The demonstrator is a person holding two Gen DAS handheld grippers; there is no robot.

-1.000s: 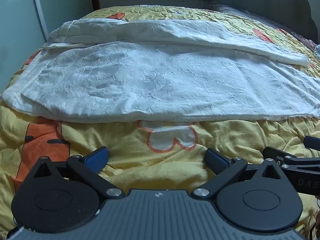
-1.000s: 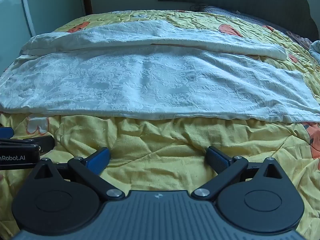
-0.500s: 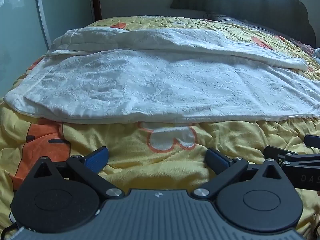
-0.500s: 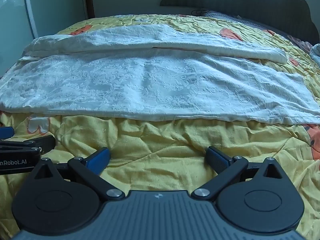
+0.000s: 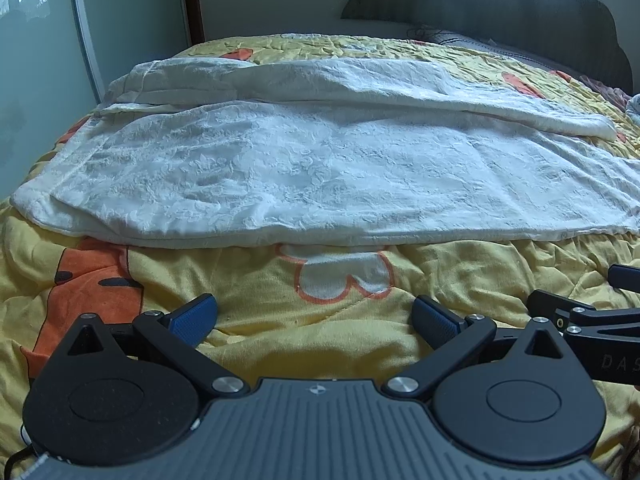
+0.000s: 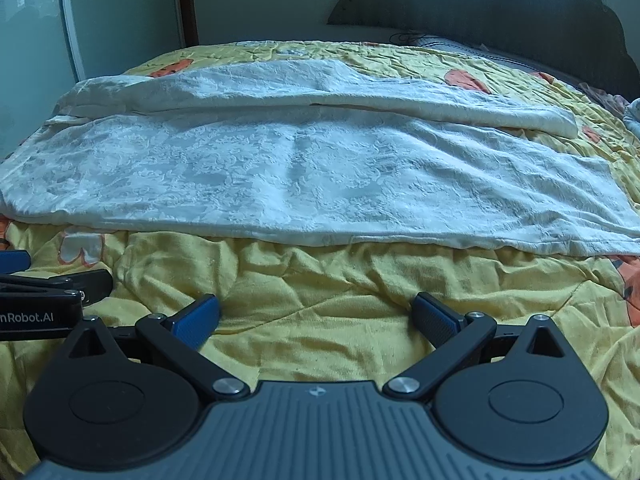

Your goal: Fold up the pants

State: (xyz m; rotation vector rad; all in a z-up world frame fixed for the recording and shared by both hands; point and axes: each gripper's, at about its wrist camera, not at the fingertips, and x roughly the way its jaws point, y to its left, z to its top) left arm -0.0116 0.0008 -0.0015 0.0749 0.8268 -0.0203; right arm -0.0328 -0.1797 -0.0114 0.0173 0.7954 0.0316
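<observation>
One pair of white pants (image 5: 320, 176) lies spread flat across the bed, on a yellow quilt (image 5: 320, 336) printed with orange and white cartoon shapes; its two legs run side by side from left to right, the farther leg bunched narrower than the near one. Both tools hover low over the bare quilt just short of the pants' near edge, touching no cloth. The left gripper (image 5: 316, 316) has its jaws wide apart with nothing between them, and the right gripper (image 6: 318, 316) stands the same way. In the right wrist view, the side of the left gripper at the left edge reads "nRobot.AI"; in the left wrist view the right gripper's side shows "DAS", the rest cut off. A dark headboard (image 6: 500, 12) rises behind the bed.
</observation>
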